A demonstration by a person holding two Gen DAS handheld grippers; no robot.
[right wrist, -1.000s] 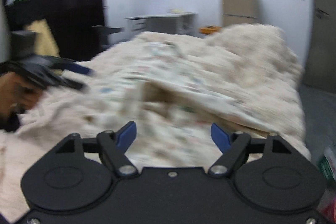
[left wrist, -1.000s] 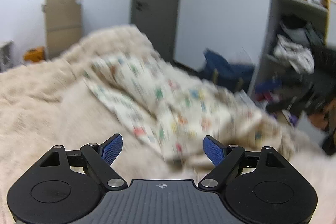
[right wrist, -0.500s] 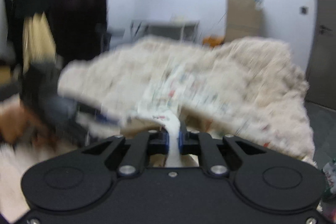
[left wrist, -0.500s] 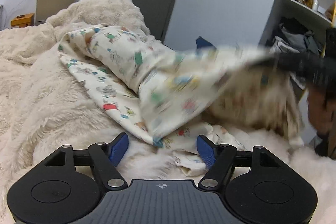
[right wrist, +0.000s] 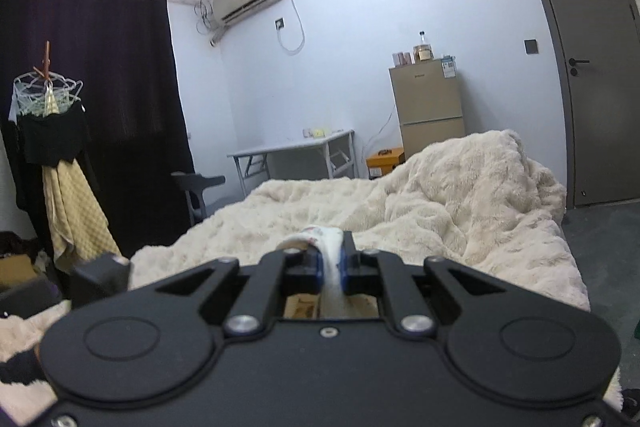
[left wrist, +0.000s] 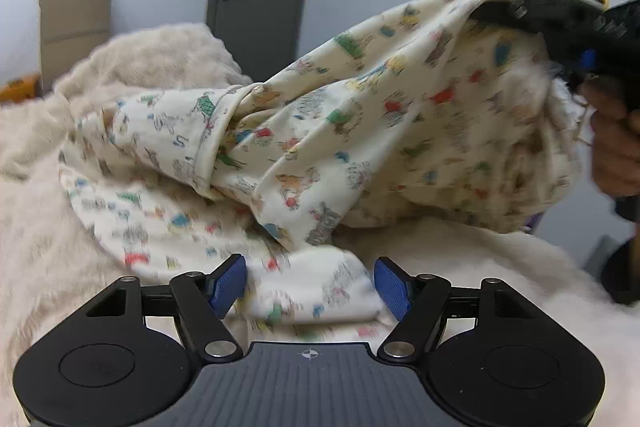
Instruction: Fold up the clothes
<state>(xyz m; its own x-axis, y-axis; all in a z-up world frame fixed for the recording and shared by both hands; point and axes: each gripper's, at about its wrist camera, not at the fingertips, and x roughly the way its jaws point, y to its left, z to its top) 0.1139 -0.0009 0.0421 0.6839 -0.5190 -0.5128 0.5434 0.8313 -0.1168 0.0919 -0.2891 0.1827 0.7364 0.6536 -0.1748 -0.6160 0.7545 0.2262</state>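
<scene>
Cream garment (left wrist: 360, 131) edge pinched, right gripper (right wrist: 330, 263)

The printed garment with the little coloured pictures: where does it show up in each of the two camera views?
Left wrist view: the printed garment fills the middle, one end lifted to the upper right, the rest lying on the fluffy blanket.
Right wrist view: only a pinched strip shows, at centre, between the right gripper fingers.
Shared landmark: the tan fridge beside the grey door.
</scene>
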